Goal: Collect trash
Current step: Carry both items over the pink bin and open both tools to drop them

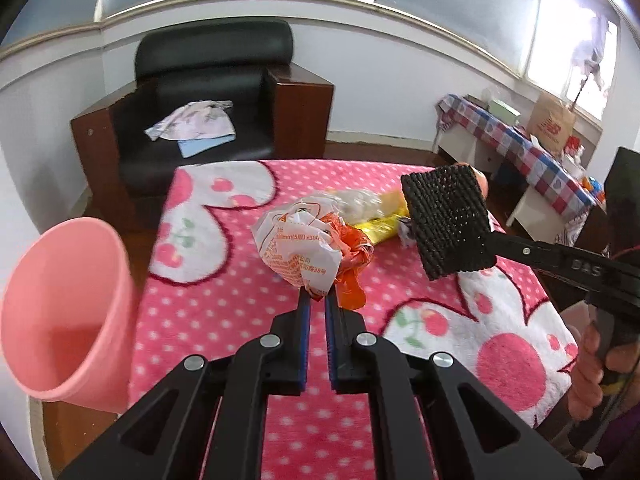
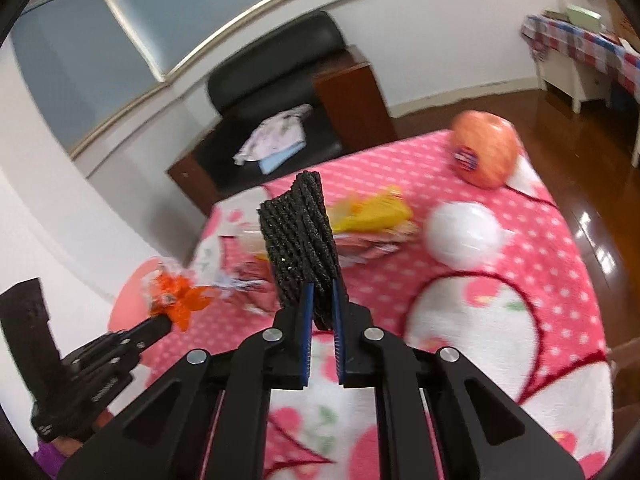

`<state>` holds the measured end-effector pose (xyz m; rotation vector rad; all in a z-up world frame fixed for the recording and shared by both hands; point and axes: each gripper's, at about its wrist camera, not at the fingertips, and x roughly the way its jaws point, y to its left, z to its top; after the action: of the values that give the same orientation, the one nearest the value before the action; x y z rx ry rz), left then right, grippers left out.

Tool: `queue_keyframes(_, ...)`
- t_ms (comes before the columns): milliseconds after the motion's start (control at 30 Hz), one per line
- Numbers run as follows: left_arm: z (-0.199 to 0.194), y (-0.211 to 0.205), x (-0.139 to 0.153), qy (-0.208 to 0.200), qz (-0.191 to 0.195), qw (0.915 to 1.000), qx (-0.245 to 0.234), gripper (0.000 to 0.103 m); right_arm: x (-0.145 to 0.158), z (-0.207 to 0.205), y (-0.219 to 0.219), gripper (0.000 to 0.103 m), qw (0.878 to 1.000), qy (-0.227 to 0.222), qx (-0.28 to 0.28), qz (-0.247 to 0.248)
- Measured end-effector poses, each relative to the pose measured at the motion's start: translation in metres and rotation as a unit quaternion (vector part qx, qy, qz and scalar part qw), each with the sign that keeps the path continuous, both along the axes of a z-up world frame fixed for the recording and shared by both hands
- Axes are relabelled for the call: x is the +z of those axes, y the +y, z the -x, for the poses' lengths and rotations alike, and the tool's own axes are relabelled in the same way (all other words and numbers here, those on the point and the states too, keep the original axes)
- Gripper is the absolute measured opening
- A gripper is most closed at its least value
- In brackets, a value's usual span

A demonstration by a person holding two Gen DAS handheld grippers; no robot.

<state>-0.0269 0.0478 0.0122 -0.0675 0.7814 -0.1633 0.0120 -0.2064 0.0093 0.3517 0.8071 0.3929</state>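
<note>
Over the tabletop middle: left tongs (image 1: 316, 300) clenched on the crumpled wrapper (image 1: 296, 246), lifted, light, crushable.
Right tongs (image 2: 322, 304): pinching the black mat (image 2: 298, 236), stiff, by its edge.
Bin (image 1: 60, 312): off the tabletop's left edge.

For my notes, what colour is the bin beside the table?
Pink bin, plain; the left wrist view shows it best.

Grippers: two — left gripper (image 1: 316, 300), right gripper (image 2: 322, 294)
Pink bins (image 1: 64, 312): one
Crumpled wrappers (image 1: 298, 246): one
Black woven pads (image 2: 298, 240): one
Apples (image 2: 484, 154): one
White balls (image 2: 464, 234): one
Armchairs (image 1: 208, 92): one
</note>
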Motion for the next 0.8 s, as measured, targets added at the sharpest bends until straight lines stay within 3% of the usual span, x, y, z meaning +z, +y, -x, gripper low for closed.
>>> queue_keyframes(367, 0.006, 0.068, 0.006, -0.007, -0.014, 0.9956, 0.092, 0.006, 0.030, -0.009, 0.090, 0.010, 0.993, -0.026, 0.109, -0.020)
queue_keyframes(800, 0.018, 0.156, 0.005, -0.002, -0.035, 0.9786, 0.203, 0.006, 0.044, -0.022, 0.210, 0.010, 0.974, -0.032, 0.225, -0.009)
